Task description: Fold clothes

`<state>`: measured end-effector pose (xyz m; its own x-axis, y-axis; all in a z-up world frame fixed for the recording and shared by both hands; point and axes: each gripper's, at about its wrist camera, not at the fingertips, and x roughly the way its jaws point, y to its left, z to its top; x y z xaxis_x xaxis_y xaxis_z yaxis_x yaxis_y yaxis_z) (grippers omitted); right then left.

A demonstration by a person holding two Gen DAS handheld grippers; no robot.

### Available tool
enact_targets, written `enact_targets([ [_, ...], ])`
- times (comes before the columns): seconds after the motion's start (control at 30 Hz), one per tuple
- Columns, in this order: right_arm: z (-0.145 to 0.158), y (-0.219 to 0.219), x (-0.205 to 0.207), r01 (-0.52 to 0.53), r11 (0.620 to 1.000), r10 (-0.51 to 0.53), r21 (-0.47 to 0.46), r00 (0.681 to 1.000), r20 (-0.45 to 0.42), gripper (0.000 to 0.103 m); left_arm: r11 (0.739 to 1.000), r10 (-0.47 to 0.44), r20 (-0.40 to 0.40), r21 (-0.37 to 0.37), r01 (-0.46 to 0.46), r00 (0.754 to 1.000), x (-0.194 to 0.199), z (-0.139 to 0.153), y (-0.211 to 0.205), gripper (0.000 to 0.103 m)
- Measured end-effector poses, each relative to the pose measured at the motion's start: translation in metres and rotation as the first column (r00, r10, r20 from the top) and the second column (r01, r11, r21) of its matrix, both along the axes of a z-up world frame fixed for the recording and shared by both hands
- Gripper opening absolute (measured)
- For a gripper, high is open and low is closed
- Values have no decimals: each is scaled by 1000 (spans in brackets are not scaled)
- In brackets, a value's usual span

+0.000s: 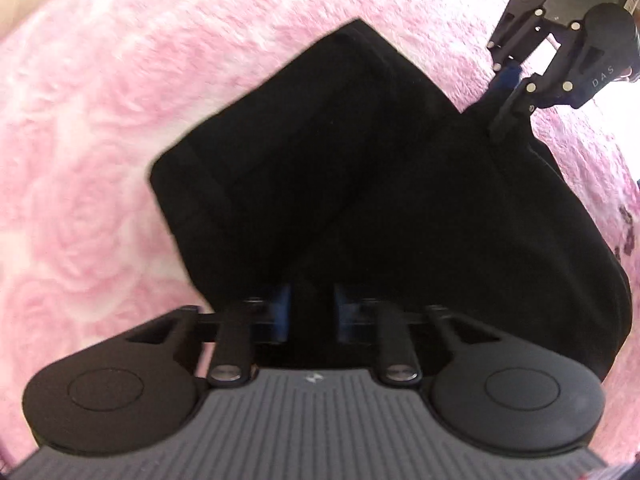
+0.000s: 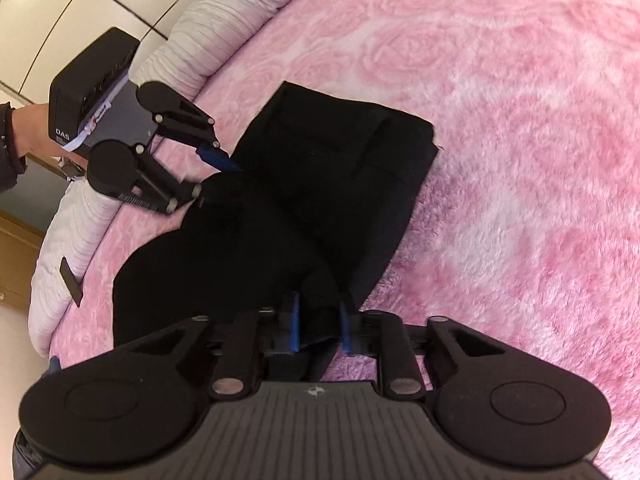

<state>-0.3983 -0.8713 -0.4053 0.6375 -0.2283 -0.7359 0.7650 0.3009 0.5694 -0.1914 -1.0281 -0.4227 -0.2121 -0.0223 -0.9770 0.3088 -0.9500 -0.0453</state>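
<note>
Left claw [image 1: 310,312] and right claw [image 2: 319,328] each grip an edge of the black garment [image 2: 320,184], spread toward 12 o'clock on the pink blanket [image 2: 520,120].

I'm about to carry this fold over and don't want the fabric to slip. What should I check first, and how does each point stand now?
1. Left gripper has fabric between its fingers: ok, the black garment fills the gap.
2. Right gripper has fabric between its fingers: ok, cloth bunches between the blue pads.
3. Both grips hold matching corners: cannot tell, the dark cloth hides its edges.
4. Far end of the garment lies flat on the pink blanket: ok.
5. Blanket beyond the garment is free of other items: ok in both views.
6. Grip firmness: cannot tell.
</note>
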Motion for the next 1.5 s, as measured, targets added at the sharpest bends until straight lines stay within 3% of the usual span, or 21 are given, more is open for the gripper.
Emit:
enact_targets([
  [0.2, 46, 0, -2, 20, 993, -16, -118, 999, 38, 12, 987, 32, -81, -153, -45, 996, 15, 66, 8, 9],
  [0.33, 60, -18, -9, 63, 978, -56, -199, 998, 40, 12, 971, 66, -96, -224, -86, 993, 10, 79, -8, 10],
  [0.43, 56, -37, -12, 92, 966, -89, -242, 996, 23, 12, 957, 132, -88, -248, -150, 987, 1, 56, -23, 9],
  [0.53, 32, -55, -11, 97, 963, -109, -251, 993, -38, 14, 938, 208, -76, -266, -221, 975, -10, 25, -38, 12],
  [0.6, 15, -60, -10, 92, 966, -116, -241, 989, -89, 20, 921, 236, -62, -304, -244, 970, -11, 13, -37, 22],
  [0.67, 15, -54, -14, 117, 959, -147, -257, 984, -97, 31, 902, 256, -57, -345, -260, 965, -8, 15, -30, 23],
  [0.8, 26, -34, -25, 188, 937, -226, -293, 969, -102, 38, 856, 313, -85, -407, -319, 946, 14, 37, -11, 29],
  [0.9, 38, -16, -22, 179, 934, -217, -309, 972, -93, 29, 852, 341, -119, -380, -360, 933, 30, 52, 9, 26],
  [1.0, 45, -5, -1, 87, 932, -134, -351, 985, -111, 29, 878, 310, -114, -348, -330, 944, 28, 48, 25, 25],
  [1.07, 39, -9, 13, 36, 932, -88, -360, 988, -128, 29, 881, 305, -105, -348, -322, 947, 20, 33, 22, 22],
  [1.13, 26, -22, 21, 23, 935, -84, -355, 984, -157, 28, 872, 329, -110, -347, -346, 938, 15, 20, 12, 21],
  [1.17, 17, -30, 22, 16, 934, -83, -356, 981, -174, 19, 867, 341, -112, -346, -358, 933, 13, 14, 7, 21],
  [1.3, -7, -51, 25, -42, 931, -48, -363, 971, -236, 18, 847, 388, -121, -344, -405, 914, 4, -13, -14, 21],
  [1.37, 0, -45, 23, -40, 930, -49, -365, 972, -231, 19, 835, 410, -126, -346, -427, 903, 1, -22, -22, 22],
  [1.5, 26, -9, 27, -55, 936, -13, -348, 982, -191, 27, 809, 433, -132, -379, -449, 891, 17, 6, 0, 21],
])
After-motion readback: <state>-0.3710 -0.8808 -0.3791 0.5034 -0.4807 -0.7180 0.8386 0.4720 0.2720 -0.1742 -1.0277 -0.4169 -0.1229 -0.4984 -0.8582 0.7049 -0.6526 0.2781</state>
